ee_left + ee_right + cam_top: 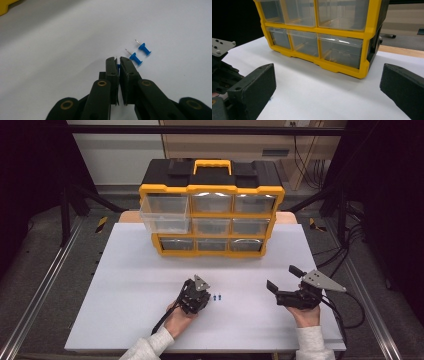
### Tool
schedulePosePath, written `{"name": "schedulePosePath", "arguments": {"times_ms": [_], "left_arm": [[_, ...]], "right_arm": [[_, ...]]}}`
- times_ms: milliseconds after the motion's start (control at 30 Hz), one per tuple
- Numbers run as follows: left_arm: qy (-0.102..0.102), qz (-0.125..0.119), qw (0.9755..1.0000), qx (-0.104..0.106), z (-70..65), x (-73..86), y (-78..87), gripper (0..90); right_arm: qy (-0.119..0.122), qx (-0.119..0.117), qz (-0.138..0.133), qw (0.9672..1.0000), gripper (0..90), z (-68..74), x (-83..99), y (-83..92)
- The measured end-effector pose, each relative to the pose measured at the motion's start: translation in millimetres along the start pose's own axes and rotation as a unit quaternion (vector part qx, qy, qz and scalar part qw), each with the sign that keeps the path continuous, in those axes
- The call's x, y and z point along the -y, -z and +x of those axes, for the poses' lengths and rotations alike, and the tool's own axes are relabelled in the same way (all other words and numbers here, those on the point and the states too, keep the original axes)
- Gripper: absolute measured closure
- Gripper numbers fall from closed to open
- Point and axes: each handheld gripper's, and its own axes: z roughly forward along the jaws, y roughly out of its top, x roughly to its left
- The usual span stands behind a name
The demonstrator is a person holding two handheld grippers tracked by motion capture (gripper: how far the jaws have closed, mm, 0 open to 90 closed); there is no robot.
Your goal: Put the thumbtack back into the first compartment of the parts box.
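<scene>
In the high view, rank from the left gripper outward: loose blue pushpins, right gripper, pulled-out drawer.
1. Loose blue pushpins: just right of the left gripper.
2. Right gripper: farther right, jaws open.
3. Pulled-out drawer: far back, organizer's top left.

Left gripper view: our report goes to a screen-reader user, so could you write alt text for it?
The left gripper, jaws nearly closed, pinches a blue pushpin just above a white table. Two more blue pushpins lie on their sides just right of the jaws, metal points aimed up-left.
</scene>
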Motion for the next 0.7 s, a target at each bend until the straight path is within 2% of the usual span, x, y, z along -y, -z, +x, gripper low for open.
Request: {"name": "schedulePosePath", "arguments": {"times_ms": [33, 200, 400, 700], "left_arm": [[-0.005, -0.003, 1.0000, 0.001, 0.8, -0.2, 2.5, 85.2], [-0.006, -0.008, 0.9999, 0.012, 4.5, -0.4, 9.2, 85.2], [-0.010, -0.022, 0.9995, 0.023, 10.4, -1.7, 26.1, 85.2], [-0.020, -0.034, 0.9988, 0.028, 17.3, -5.5, 47.2, 85.2]], "right_arm": [[0.001, -0.002, 0.001, 1.0000, 0.9, 0.2, 0.3, -0.1], [0.000, -0.001, 0.002, 1.0000, 0.8, 0.5, 0.4, -0.5], [0.001, -0.002, 0.001, 1.0000, 0.8, 0.4, 0.3, -0.2], [0.001, -0.002, 0.003, 1.0000, 0.8, 0.6, 0.5, -0.6]]}}
